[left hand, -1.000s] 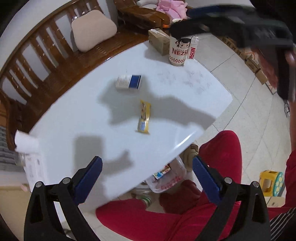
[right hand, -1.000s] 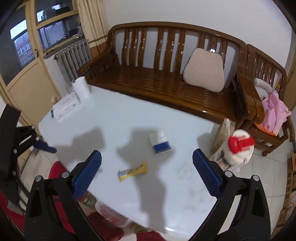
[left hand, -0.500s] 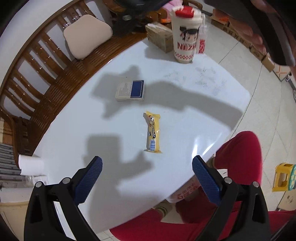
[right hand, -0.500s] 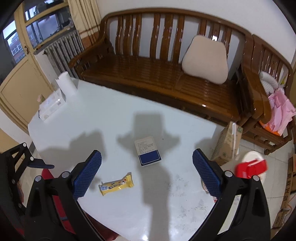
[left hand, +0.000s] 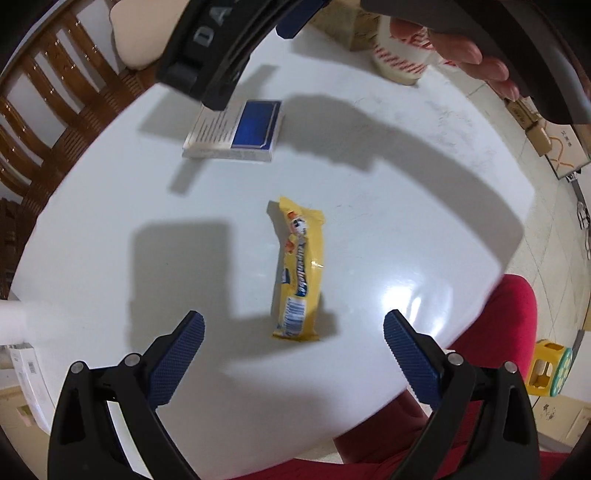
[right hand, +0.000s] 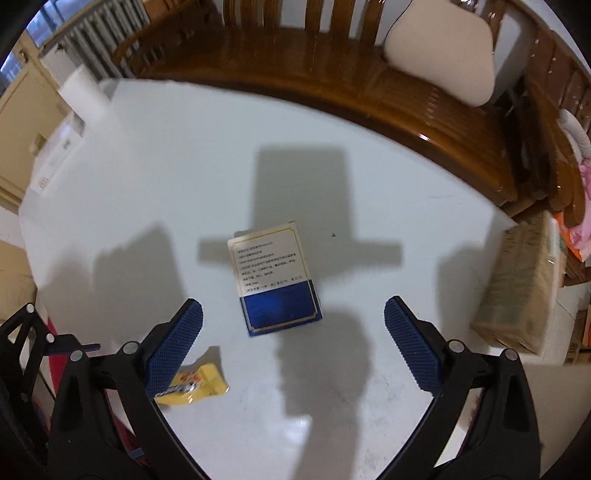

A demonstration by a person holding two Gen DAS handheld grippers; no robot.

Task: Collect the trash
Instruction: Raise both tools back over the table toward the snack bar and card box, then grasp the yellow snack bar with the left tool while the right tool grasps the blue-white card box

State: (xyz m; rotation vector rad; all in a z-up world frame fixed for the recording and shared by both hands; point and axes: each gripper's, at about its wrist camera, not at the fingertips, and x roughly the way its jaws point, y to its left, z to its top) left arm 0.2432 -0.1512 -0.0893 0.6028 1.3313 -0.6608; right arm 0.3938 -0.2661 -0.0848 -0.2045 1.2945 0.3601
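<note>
Both hand-held grippers hover over the glossy white table (left hand: 424,177) with jaws spread wide and nothing between them. From its own camera the left gripper (left hand: 293,334) shows black plastic arms tipped with blue pads of fine knurled rubber, and just ahead of the gap lies a yellow snack wrapper (left hand: 298,269), a long, flat, shiny foil packet with crimped ends, a cartoon figure and blue lettering, flat on the tabletop. Beyond it rests a small flat carton (left hand: 236,131), half white with printed text and half deep blue, apart from the wrapper. That view alone takes in red trouser legs (left hand: 491,343) past the table's rounded near edge, a yellow stool (left hand: 546,363) on the tiled floor, a printed paper cup (left hand: 399,62) at the far side, and fingers (left hand: 465,48) wrapped round the black handle of the other tool overhead. The right gripper (right hand: 293,334) has the same textured blue pads, and the carton (right hand: 275,280) sits just ahead of its open span, gold-edged border and lines of small print legible. Only a crumpled end of the wrapper (right hand: 195,386) shows there, beside and partly behind the left-hand pad. This view adds a slatted, varnished wooden bench (right hand: 332,74) with a soft beige cushion (right hand: 443,51), a brown cardboard box (right hand: 521,288) at the table's right edge and a ribbed radiator (right hand: 96,33).
</note>
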